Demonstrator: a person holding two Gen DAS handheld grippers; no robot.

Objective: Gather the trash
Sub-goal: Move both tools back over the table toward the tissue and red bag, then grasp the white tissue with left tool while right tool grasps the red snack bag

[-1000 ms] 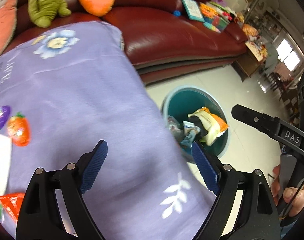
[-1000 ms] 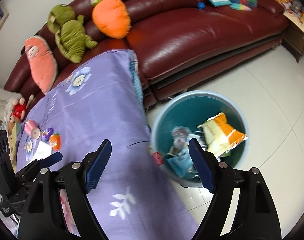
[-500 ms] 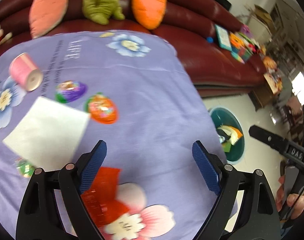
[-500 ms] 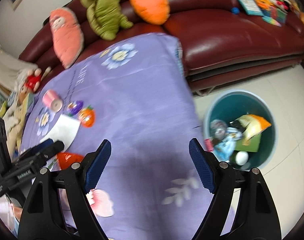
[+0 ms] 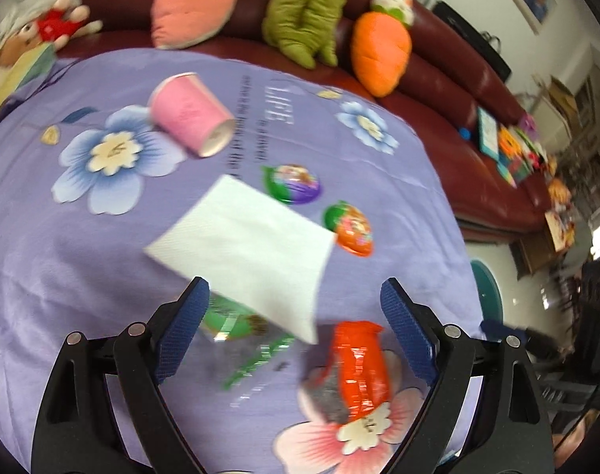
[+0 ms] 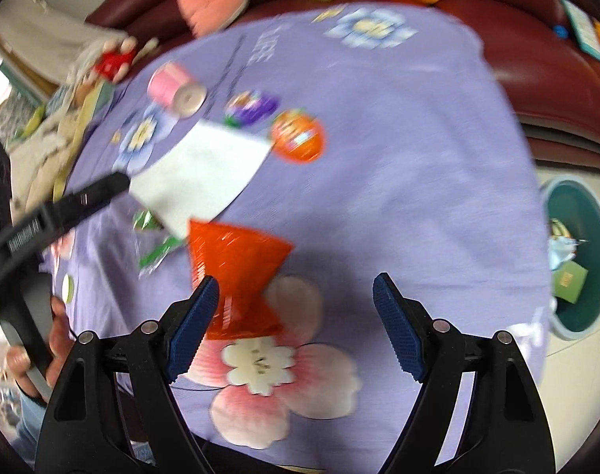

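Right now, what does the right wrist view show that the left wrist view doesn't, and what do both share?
Only the right wrist view shows inside the teal bin, with trash already in it, plus the left gripper's finger reaching over the white napkin and the hand holding it.

Only the left wrist view shows the left gripper open above the clear green wrapper, and the whole orange carrot plush.

Both show the purple cloth, pink cup, napkin, red wrapper and the two egg-shaped packets.

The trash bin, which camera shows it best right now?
The right wrist view: the teal trash bin shows its open mouth on the floor beside the table, with wrappers inside. The left wrist view catches only a thin sliver of its rim past the tablecloth's edge.
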